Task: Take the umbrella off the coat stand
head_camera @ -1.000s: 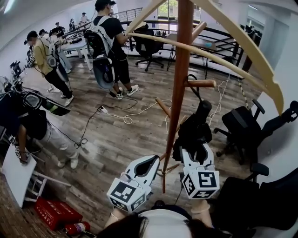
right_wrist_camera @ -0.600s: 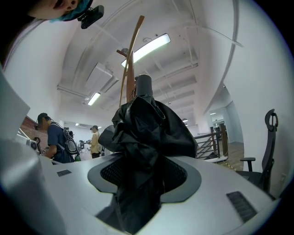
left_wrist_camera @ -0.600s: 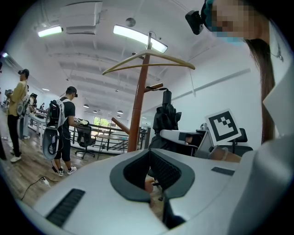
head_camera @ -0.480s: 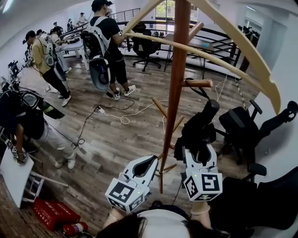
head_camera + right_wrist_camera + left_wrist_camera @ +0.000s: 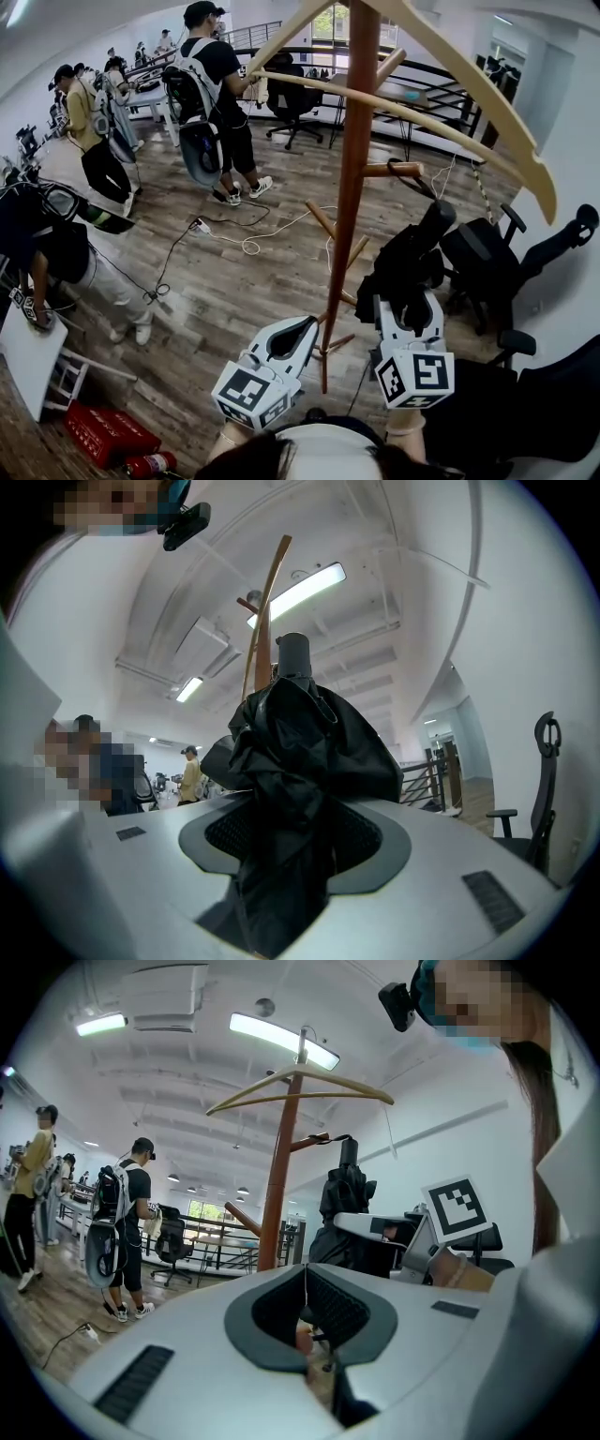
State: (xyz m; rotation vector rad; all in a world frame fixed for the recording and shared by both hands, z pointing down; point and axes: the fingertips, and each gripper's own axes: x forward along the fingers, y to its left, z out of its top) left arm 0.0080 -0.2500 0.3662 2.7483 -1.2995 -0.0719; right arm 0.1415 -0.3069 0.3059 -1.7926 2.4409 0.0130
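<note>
Floor: grey-brown wood planks (image 5: 234, 291); pale cables (image 5: 251, 242) trailing across.
Walls: plain white wall (image 5: 574, 141) at right.
Ceiling: white; long strip lights (image 5: 281, 1040) lit.
Far end: bright window (image 5: 330, 19) behind black railing (image 5: 450, 84).
Furniture: black office chair (image 5: 487, 267) at right; second chair (image 5: 292, 94) near railing; white bench (image 5: 28, 356) lower left, red box (image 5: 103, 431) near it.
People: several standing at left (image 5: 217, 94).

Two grippers are counted, the left gripper (image 5: 302, 330) and the right gripper (image 5: 410, 309). One wooden coat stand (image 5: 352, 187) is seen ahead of them, one folded black umbrella (image 5: 403, 267) at the right gripper, one wooden hanger (image 5: 469, 80) above, and one red box (image 5: 103, 433) to their left.
</note>
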